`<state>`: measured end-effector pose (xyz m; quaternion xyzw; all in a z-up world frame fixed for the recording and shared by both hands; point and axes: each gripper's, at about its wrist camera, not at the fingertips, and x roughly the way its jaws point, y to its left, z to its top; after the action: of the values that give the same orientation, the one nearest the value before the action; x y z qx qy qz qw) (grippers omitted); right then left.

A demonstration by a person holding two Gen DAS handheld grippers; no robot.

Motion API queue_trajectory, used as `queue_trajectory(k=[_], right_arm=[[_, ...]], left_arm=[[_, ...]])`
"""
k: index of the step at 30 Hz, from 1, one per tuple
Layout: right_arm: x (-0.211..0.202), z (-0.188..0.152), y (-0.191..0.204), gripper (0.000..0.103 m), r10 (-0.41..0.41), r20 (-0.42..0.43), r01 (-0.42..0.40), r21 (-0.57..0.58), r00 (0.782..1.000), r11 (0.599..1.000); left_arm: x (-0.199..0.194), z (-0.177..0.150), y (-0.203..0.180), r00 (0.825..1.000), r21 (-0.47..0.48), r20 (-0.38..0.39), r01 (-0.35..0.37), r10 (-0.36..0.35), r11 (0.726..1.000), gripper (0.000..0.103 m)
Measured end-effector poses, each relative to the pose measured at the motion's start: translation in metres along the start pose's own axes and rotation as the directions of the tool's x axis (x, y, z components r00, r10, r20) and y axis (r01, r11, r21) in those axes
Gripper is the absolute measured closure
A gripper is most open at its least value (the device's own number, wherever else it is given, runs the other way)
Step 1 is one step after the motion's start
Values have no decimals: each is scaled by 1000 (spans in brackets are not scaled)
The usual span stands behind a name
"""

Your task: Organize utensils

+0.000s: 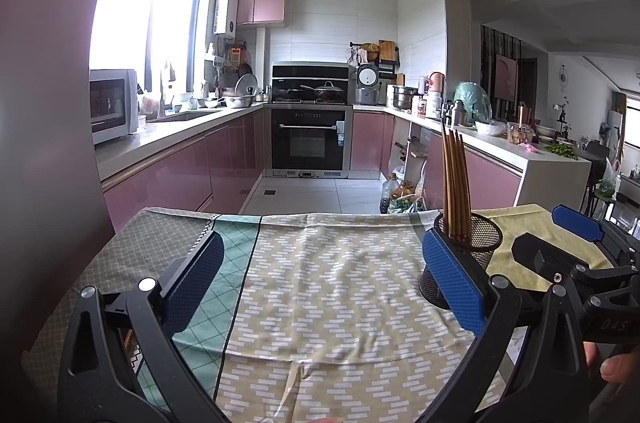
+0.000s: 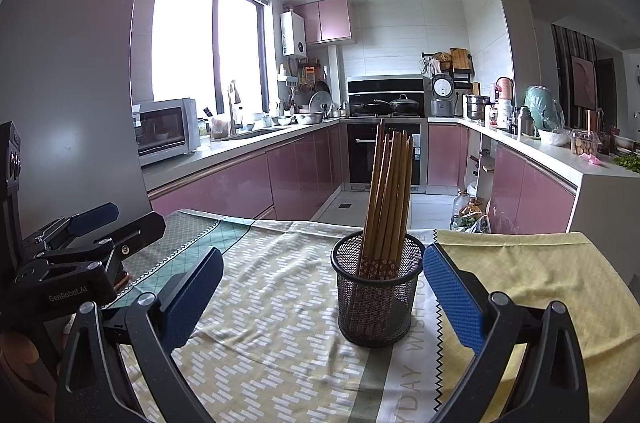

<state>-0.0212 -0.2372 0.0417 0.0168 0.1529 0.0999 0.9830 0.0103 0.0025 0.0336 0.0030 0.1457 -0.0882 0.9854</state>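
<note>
A round black wire-mesh cup (image 2: 376, 293) holding a bundle of brown wooden chopsticks (image 2: 390, 191) stands on the table's patterned cloth (image 2: 272, 323). The right claw (image 2: 322, 297) gapes wide around it, empty. The left claw (image 1: 324, 283), further left, is wide open and empty.

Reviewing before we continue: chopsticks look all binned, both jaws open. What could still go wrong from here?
1. The mesh holder is light and the chopsticks stand tall and lean; a nudge from the right gripper could tip it.
2. The tablecloth is wrinkled, so a dragged jaw may snag it and pull the holder.
</note>
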Motion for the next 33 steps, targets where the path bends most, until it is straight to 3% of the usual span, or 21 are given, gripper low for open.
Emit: queue_trajectory(k=[33], right_arm=[[0,-1,2,6,-2,0,2,2,1000,1000]], left_arm=[[-2,-2,-4,1000,-4,-4,4,-4,1000,5]])
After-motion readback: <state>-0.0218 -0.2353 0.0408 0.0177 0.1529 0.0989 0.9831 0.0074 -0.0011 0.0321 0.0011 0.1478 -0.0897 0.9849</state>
